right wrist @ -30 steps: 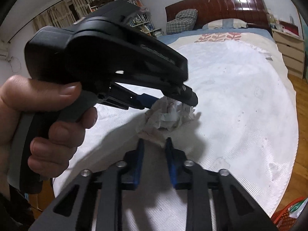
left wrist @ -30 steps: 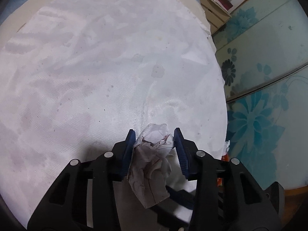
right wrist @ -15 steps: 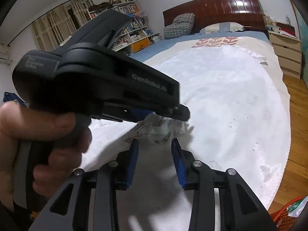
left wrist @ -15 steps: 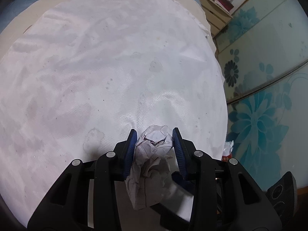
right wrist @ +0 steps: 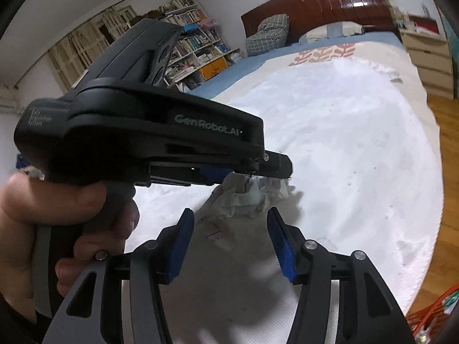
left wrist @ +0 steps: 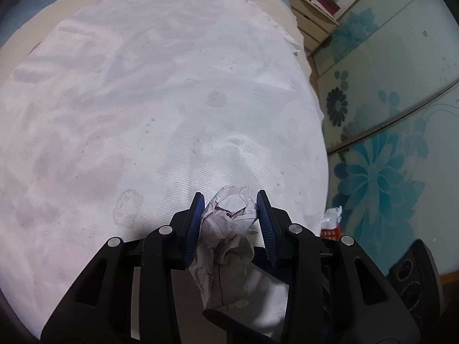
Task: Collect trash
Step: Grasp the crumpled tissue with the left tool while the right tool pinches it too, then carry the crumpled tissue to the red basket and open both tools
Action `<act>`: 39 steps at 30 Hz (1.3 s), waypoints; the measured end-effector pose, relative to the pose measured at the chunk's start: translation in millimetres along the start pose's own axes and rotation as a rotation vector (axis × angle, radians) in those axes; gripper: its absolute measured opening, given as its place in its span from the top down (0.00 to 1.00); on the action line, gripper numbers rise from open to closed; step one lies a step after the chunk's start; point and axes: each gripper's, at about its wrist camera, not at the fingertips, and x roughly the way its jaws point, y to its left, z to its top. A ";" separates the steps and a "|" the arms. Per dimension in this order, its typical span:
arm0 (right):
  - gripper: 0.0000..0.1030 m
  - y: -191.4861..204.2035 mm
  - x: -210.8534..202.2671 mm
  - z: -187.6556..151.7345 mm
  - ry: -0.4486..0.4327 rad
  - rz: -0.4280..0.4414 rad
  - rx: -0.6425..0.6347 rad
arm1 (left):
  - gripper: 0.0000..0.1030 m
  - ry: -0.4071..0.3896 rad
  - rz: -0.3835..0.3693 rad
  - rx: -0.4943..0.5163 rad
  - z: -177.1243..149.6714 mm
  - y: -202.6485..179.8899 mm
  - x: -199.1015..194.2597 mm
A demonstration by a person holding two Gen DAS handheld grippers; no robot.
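A crumpled wad of paper is gripped between the blue pads of the left tool above the white-covered bed, while the right tool is held spread wide and empty just beside the wad.
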 end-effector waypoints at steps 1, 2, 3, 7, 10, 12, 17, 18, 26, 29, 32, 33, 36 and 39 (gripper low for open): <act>0.49 -0.5 0.5 0.9 0.001 0.005 0.001 | 0.63 0.000 -0.003 0.000 -0.5 0.3 -0.8; 0.51 -0.9 1.4 1.3 0.007 0.016 0.003 | 0.63 0.006 -0.008 0.005 -1.2 -0.5 -0.8; 0.54 -1.0 3.4 2.7 0.012 0.028 0.005 | 0.63 0.016 -0.029 0.013 -2.4 -0.7 -0.3; 0.78 1.6 2.5 2.9 0.020 0.068 -0.006 | 0.63 0.018 -0.047 0.011 -4.4 3.4 -2.7; 0.81 2.9 5.4 7.5 0.029 0.066 -0.029 | 0.63 0.018 -0.045 0.016 -5.8 -0.6 -2.9; 0.82 0.4 3.7 7.2 0.029 0.067 -0.025 | 0.63 0.013 -0.043 0.020 -6.0 -4.6 -3.6; 0.83 -0.2 -4.5 3.0 0.032 0.047 -0.039 | 0.63 0.010 -0.043 0.032 -4.7 -11.2 -2.8; 0.84 -0.7 -6.4 2.8 0.029 0.042 -0.038 | 0.63 0.009 -0.052 0.034 -4.6 -12.4 -2.7; 0.84 -7.5 -34.3 -7.2 0.009 0.007 -0.051 | 0.63 -0.039 -0.073 0.051 -8.2 -30.8 -3.5; 0.84 -10.7 -50.6 -10.0 -0.005 -0.019 -0.060 | 0.63 -0.068 -0.078 0.066 -14.3 -46.1 -4.1; 0.84 -13.1 -66.1 -12.3 -0.015 -0.051 -0.067 | 0.63 -0.080 -0.083 0.095 -19.0 -64.2 -4.6; 0.84 -13.6 -71.6 -17.2 -0.012 -0.056 -0.066 | 0.63 -0.091 -0.082 0.104 -22.0 -72.0 -5.9; 0.84 -18.4 -93.0 -21.0 -0.024 -0.087 -0.060 | 0.63 -0.098 -0.095 0.124 -29.1 -88.6 -8.0; 0.84 -26.0 -119.4 -29.4 -0.035 -0.121 -0.031 | 0.63 -0.107 -0.112 0.140 -40.1 -109.4 -9.9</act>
